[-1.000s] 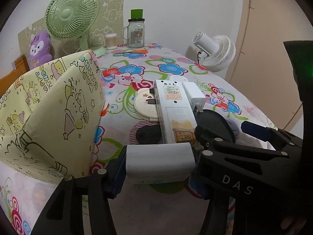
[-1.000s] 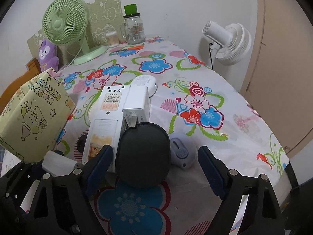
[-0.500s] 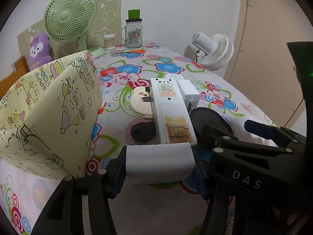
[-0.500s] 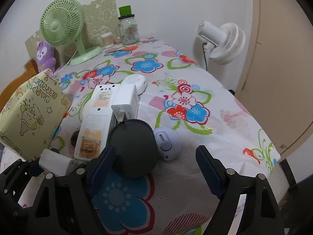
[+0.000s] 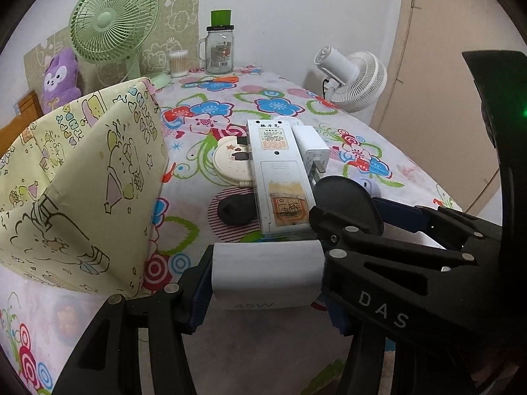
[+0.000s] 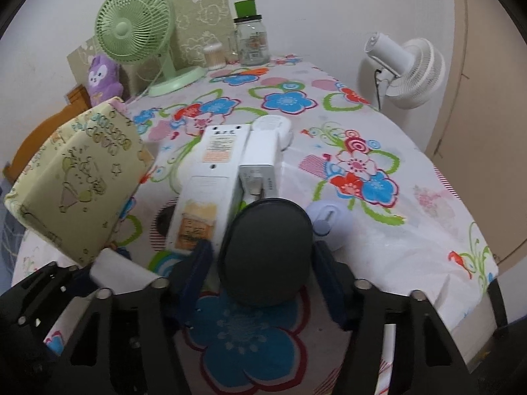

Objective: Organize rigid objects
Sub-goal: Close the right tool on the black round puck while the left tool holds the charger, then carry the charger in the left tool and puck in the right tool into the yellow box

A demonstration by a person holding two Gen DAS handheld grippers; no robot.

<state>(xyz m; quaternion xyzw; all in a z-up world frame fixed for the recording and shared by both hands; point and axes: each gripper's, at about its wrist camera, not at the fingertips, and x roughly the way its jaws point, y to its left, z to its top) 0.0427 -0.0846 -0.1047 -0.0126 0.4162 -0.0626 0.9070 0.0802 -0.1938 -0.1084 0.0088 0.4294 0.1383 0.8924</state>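
Note:
My left gripper point(image 5: 266, 276) is shut on a white 45W charger block point(image 5: 266, 271), held just above the floral table near its front. The charger also shows in the right wrist view point(image 6: 120, 271). My right gripper point(image 6: 262, 263) has closed around a dark round case point(image 6: 265, 250), fingers against its sides. That case shows in the left wrist view point(image 5: 346, 197). Behind it lie a long white remote-like device point(image 6: 210, 181), a white adapter point(image 6: 260, 161), a small lilac gadget point(image 6: 329, 227), a cream round compact point(image 5: 230, 161) and a black oval object point(image 5: 235, 209).
A yellow patterned paper bag point(image 5: 82, 181) stands open at the left. A green desk fan point(image 5: 112, 29), purple plush point(image 5: 62, 79), glass jar point(image 5: 219, 49) and cotton swab tub point(image 5: 179, 63) line the back. A white fan point(image 6: 408, 69) stands beyond the right table edge.
My right gripper's fingers have closed in from wide open onto the dark round case. My left gripper has kept hold of the charger and drawn back slightly.

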